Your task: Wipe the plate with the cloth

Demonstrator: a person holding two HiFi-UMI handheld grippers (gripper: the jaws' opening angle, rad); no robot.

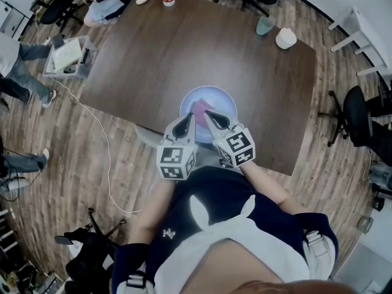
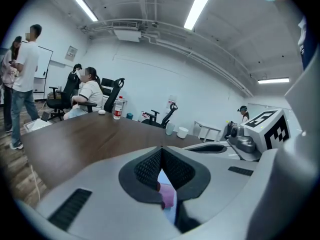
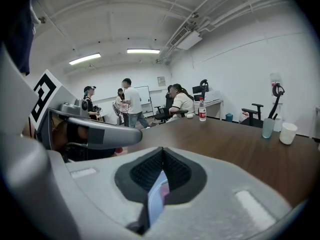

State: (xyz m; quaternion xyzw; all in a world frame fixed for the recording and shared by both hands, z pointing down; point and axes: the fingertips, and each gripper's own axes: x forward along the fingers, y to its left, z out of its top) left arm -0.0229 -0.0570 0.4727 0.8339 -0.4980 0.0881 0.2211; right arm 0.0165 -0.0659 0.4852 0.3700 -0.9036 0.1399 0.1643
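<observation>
Pink cloth on pale plate, left gripper and right gripper side by side, tips converging over it, jaws closed.

**Lighting and image quality.** Ceiling strip lights light your room brightly and evenly. Shadows are soft, and a faint sheen lies on the dark table. Both gripper views bend straight lines strongly toward the rim and fall to black at the corners. Your left gripper and right gripper fill the foreground out of focus, while the far room is fairly sharp. The head view is slightly soft throughout, with curved edges.
</observation>
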